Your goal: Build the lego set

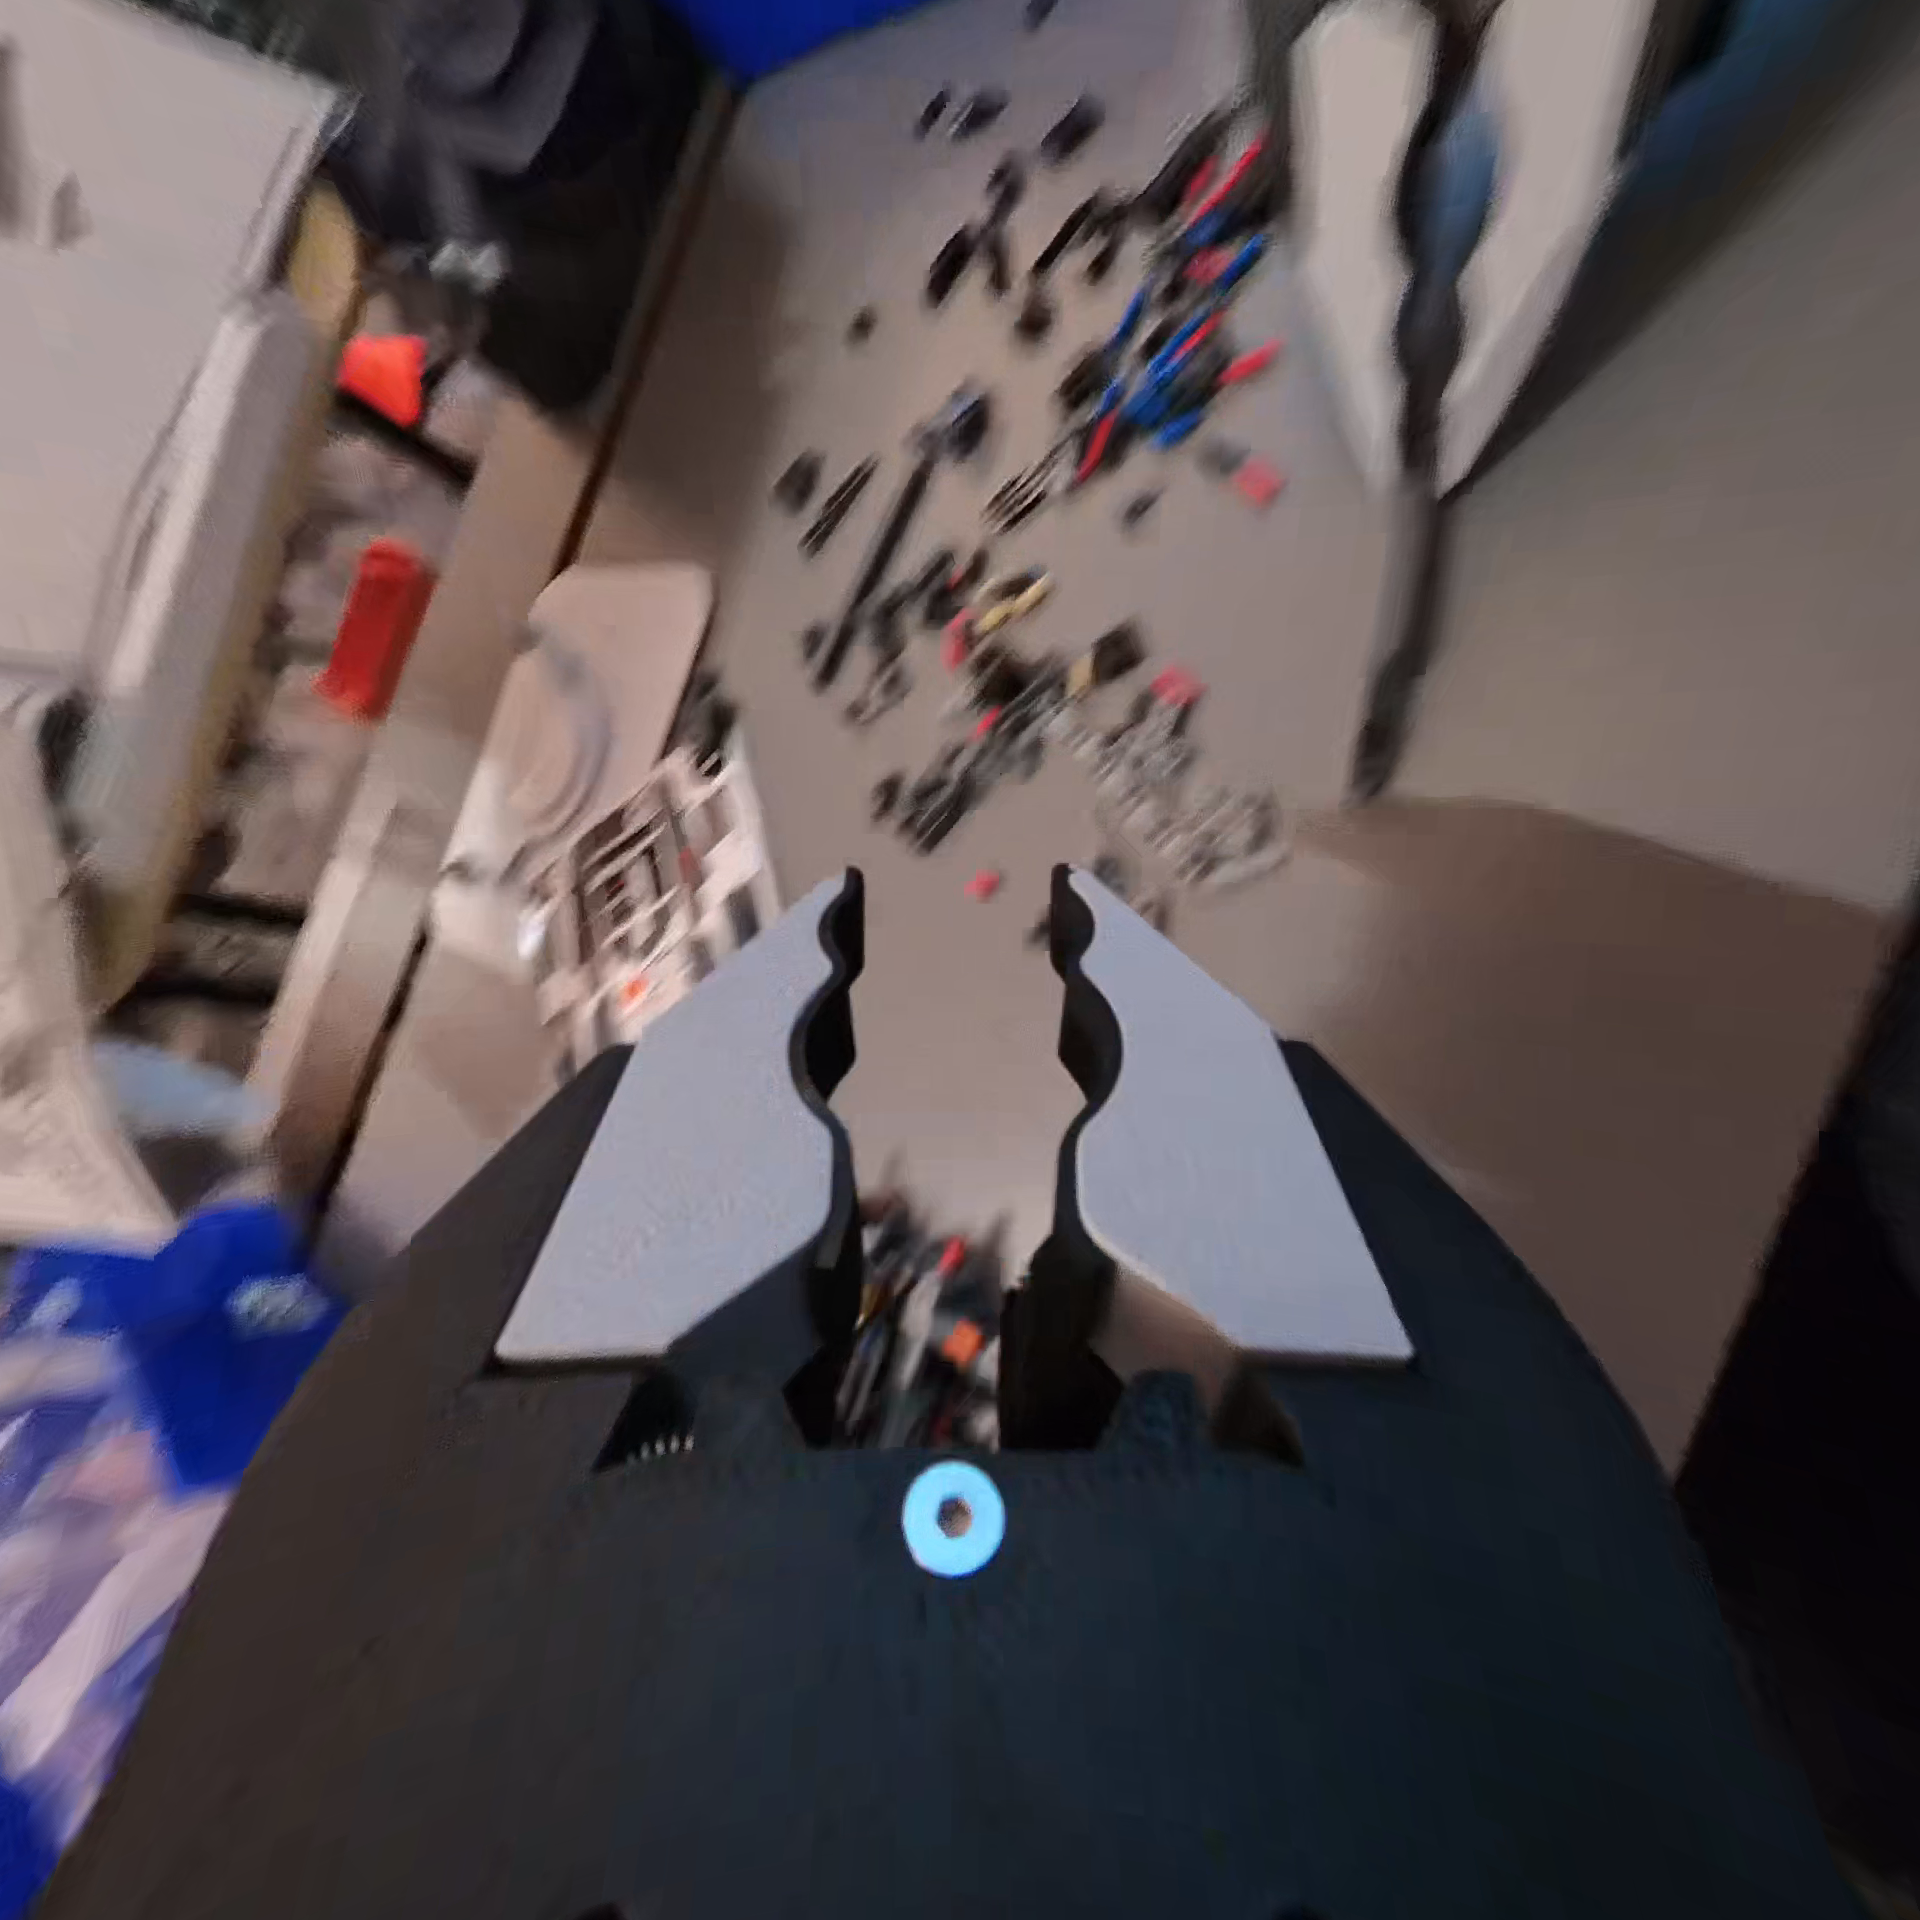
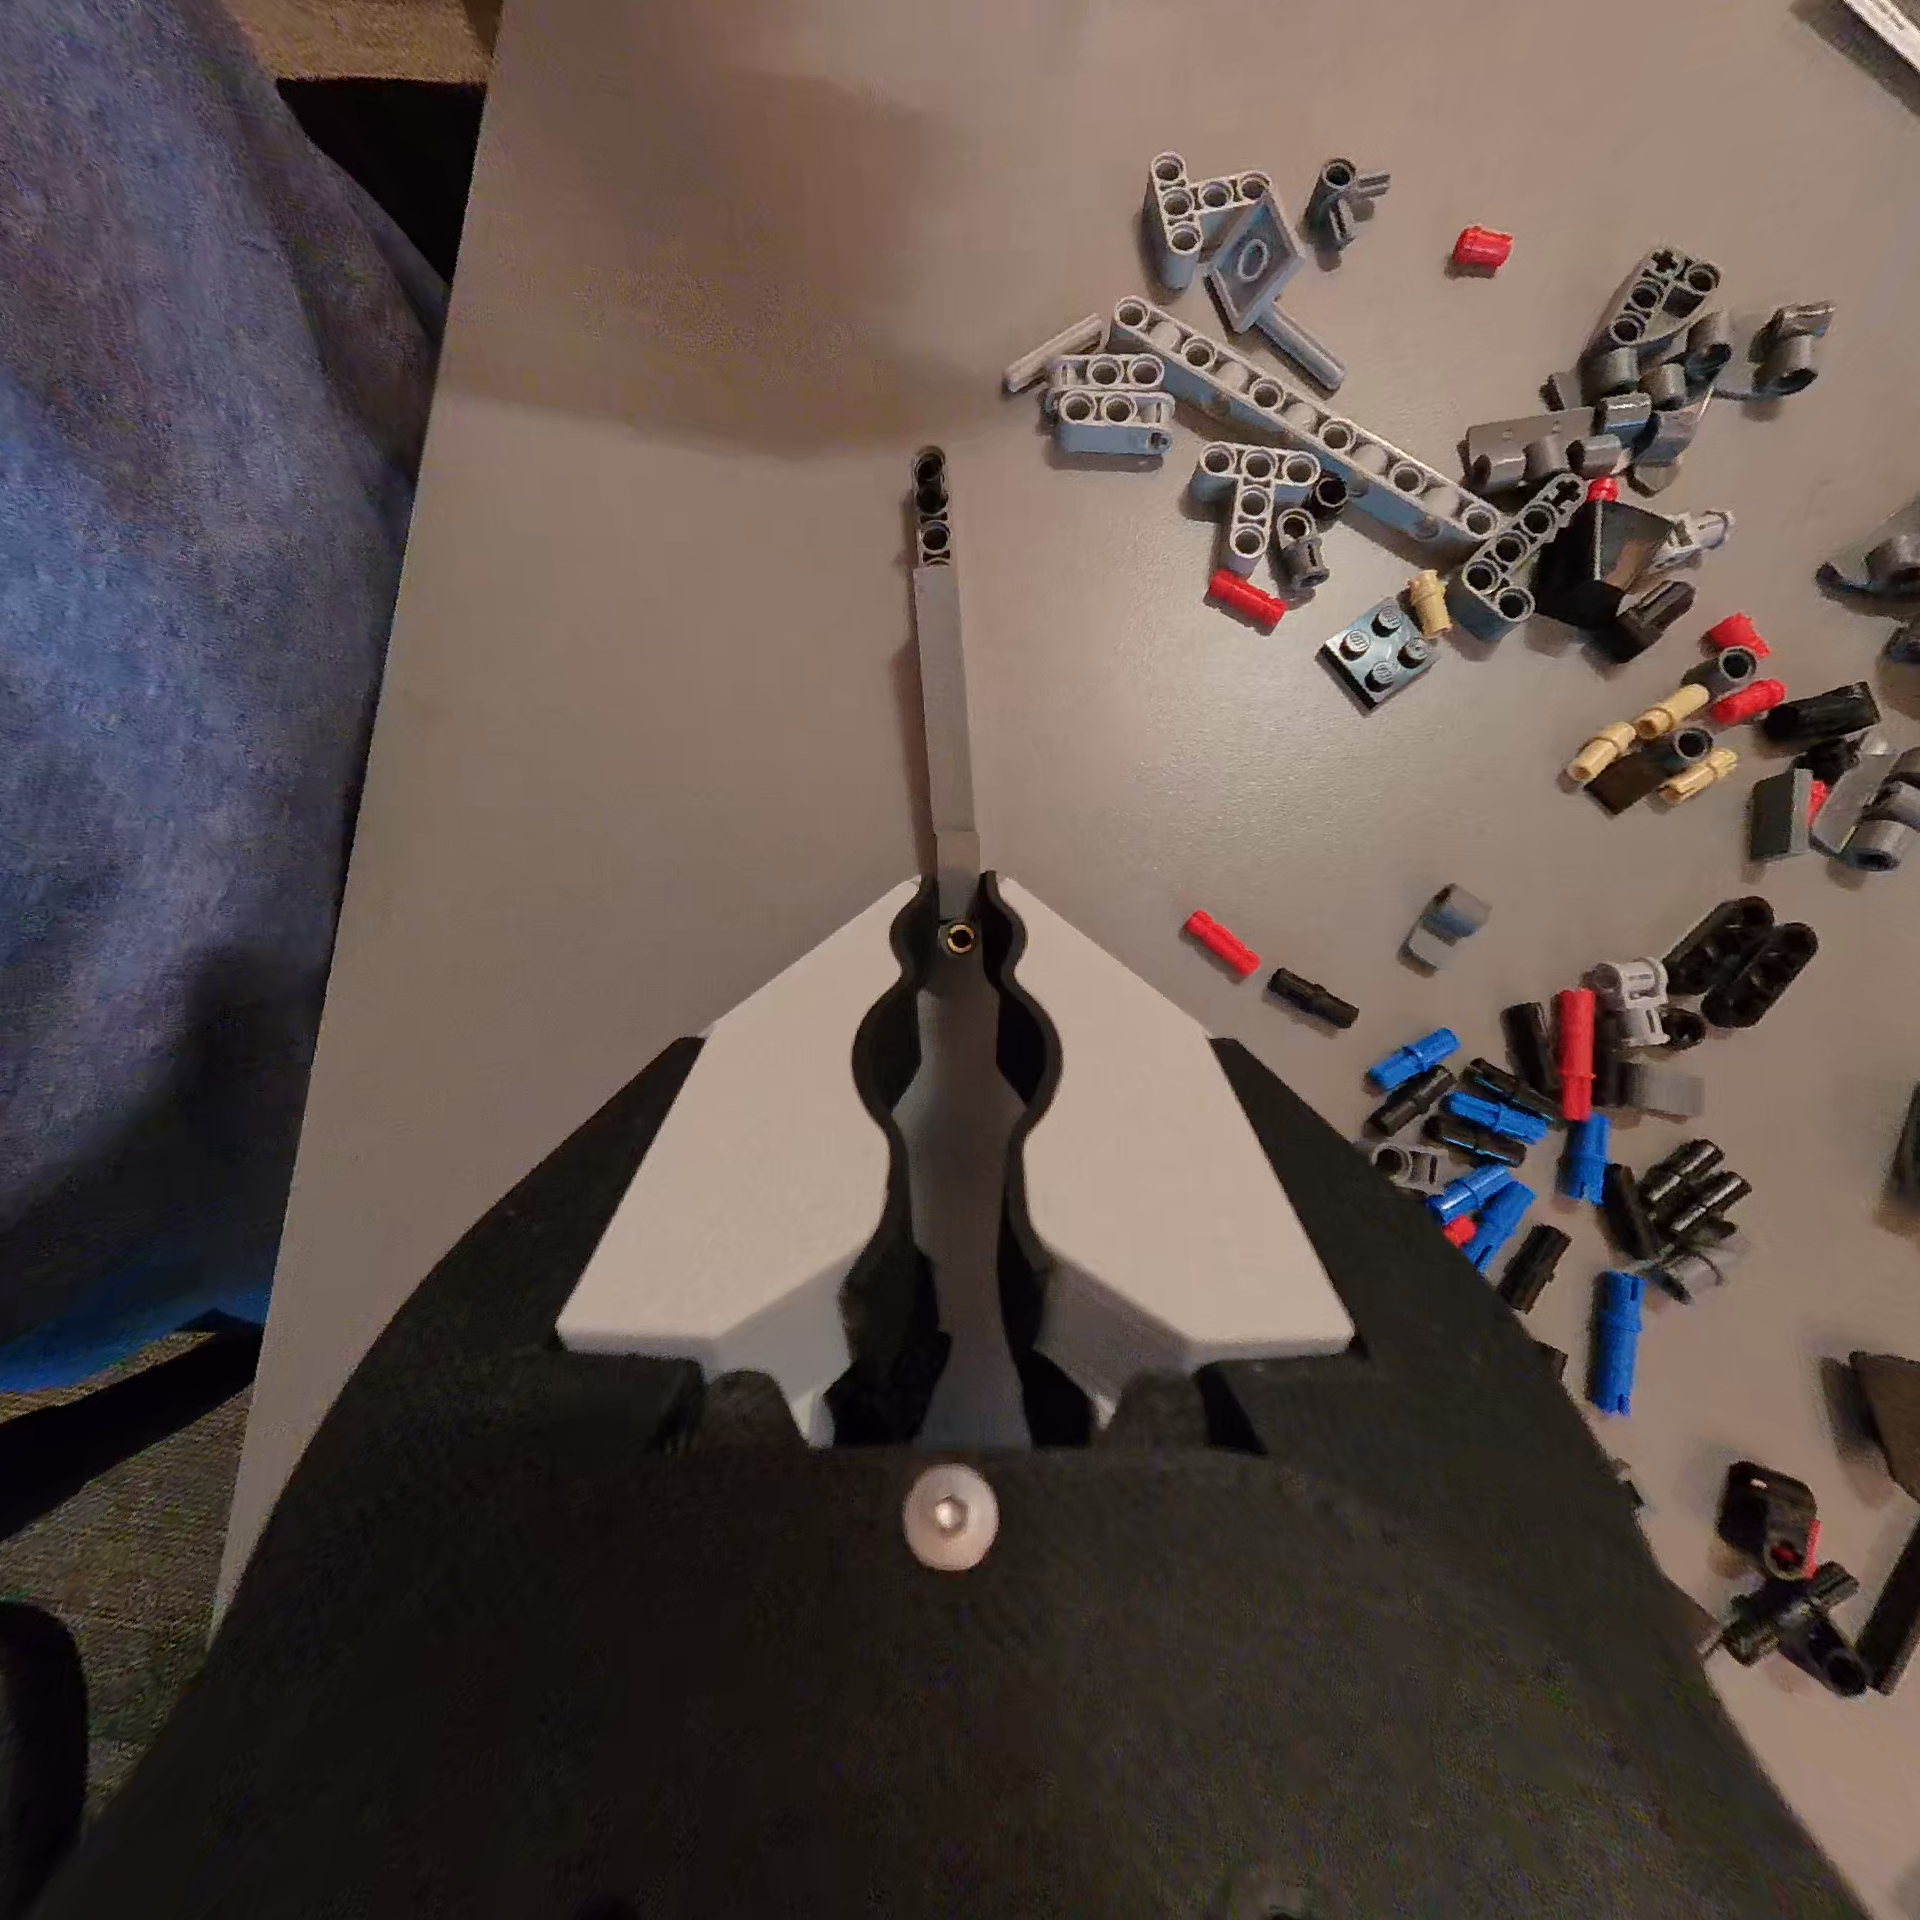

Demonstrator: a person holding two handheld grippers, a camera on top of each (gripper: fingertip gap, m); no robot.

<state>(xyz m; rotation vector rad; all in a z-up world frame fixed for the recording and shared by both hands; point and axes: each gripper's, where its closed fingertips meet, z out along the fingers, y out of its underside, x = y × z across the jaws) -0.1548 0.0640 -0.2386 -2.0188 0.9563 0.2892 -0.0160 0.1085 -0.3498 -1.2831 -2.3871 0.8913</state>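
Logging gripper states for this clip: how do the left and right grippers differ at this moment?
The left gripper is open, with a clear gap between its fingertips and nothing held; the right gripper is shut on a long grey beam that juts forward over the table. The left wrist view is motion-blurred, the right one sharp. The left points at scattered lego pieces; the right has the pieces off to its side. Both share black bodies and grey fingers.

A grey tabletop [image 2: 665, 644] carries loose toy bricks [image 2: 1558, 727] — grey beams, black, blue and red pegs. They crowd its right side.
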